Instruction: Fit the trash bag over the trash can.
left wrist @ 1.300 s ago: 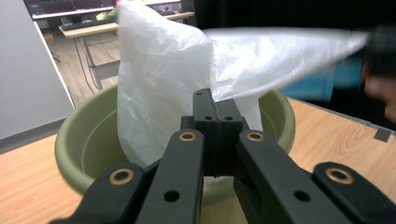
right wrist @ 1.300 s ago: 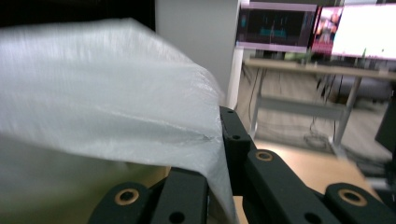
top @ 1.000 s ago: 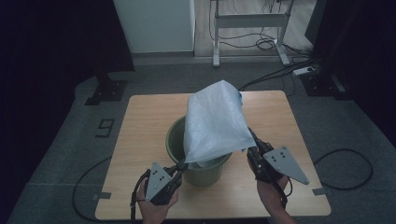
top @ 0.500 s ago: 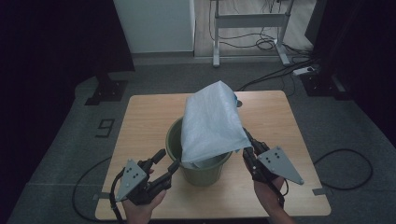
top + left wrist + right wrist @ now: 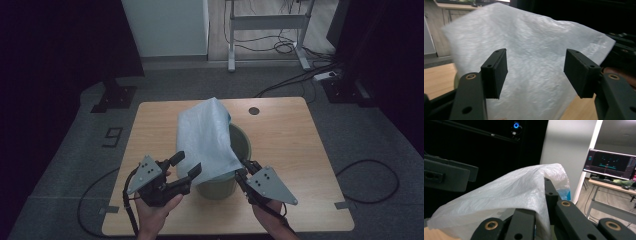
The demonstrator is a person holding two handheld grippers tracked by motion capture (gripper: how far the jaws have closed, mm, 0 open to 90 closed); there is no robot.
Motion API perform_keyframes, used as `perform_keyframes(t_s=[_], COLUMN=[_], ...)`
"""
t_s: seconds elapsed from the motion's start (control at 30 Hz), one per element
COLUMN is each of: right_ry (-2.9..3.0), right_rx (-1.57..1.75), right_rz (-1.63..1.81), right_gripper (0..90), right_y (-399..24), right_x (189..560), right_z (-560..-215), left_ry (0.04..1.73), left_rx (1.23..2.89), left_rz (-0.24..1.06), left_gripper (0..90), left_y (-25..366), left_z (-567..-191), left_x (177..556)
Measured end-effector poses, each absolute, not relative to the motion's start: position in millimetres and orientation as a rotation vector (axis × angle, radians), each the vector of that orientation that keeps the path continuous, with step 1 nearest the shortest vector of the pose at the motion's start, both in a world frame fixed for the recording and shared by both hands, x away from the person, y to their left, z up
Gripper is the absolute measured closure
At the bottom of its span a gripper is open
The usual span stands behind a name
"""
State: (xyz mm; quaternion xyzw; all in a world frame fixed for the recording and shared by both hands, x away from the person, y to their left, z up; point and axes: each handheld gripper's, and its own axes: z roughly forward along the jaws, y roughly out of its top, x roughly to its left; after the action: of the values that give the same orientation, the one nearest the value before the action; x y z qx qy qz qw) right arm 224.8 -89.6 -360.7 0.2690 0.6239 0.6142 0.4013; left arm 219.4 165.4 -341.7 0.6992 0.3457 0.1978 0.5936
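A white plastic bag (image 5: 204,137) hangs over a green bucket (image 5: 239,150) on the wooden table (image 5: 290,145). My right gripper (image 5: 243,169) is shut on the bag's lower right corner by the bucket's rim; in the right gripper view its jaws (image 5: 541,193) pinch the film (image 5: 506,192). My left gripper (image 5: 186,165) sits at the bag's lower left edge. Its jaws have just been opening and now stand open, with the pads not pressing on the film. In the left gripper view the bag (image 5: 534,47) spreads just beyond the open gripper (image 5: 535,72).
A round cable hole (image 5: 254,110) sits near the table's far edge. Beyond the table are a metal desk frame (image 5: 267,22), floor cables (image 5: 300,77) and a white cabinet (image 5: 165,25). A lit monitor (image 5: 609,163) stands in the right gripper view.
The left gripper has let go of the bag's edge, opened and risen a little. The right gripper has carried its corner leftward, and the bag now hangs further left over the bucket.
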Motion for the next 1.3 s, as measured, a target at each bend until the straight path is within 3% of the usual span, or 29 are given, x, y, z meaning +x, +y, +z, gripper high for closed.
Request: perform_keyframes(t_s=[0.43, 0.5, 0.57, 0.7, 0.8, 1.13, 1.3], right_ry=[1.664, 1.661, 1.659, 1.653, 1.657, 1.703, 1.745], right_rx=[0.725, 0.725, 0.723, 0.713, 0.705, 0.795, 0.863], right_rz=[1.520, 1.524, 1.527, 1.531, 1.526, 1.490, 1.478], right_gripper=[86.8, 86.7, 86.7, 85.2, 83.3, 57.2, 52.6], right_y=[-79, -79, -80, -81, -82, -85, -87], right_x=[232, 231, 231, 228, 227, 231, 233], right_z=[-361, -360, -359, -357, -357, -378, -390], left_ry=[0.753, 0.759, 0.758, 0.744, 0.735, 0.778, 0.803], left_rx=[1.697, 1.709, 1.717, 1.710, 1.685, 1.522, 1.474], left_rz=[0.456, 0.479, 0.514, 0.545, 0.531, 0.527, 0.526], left_gripper=[28.1, 32.4, 43.6, 74.2, 87.1, 89.8, 89.8], left_y=[151, 148, 145, 145, 149, 180, 193], left_z=[-352, -354, -356, -358, -357, -347, -348], left_x=[218, 219, 219, 219, 222, 224, 226])
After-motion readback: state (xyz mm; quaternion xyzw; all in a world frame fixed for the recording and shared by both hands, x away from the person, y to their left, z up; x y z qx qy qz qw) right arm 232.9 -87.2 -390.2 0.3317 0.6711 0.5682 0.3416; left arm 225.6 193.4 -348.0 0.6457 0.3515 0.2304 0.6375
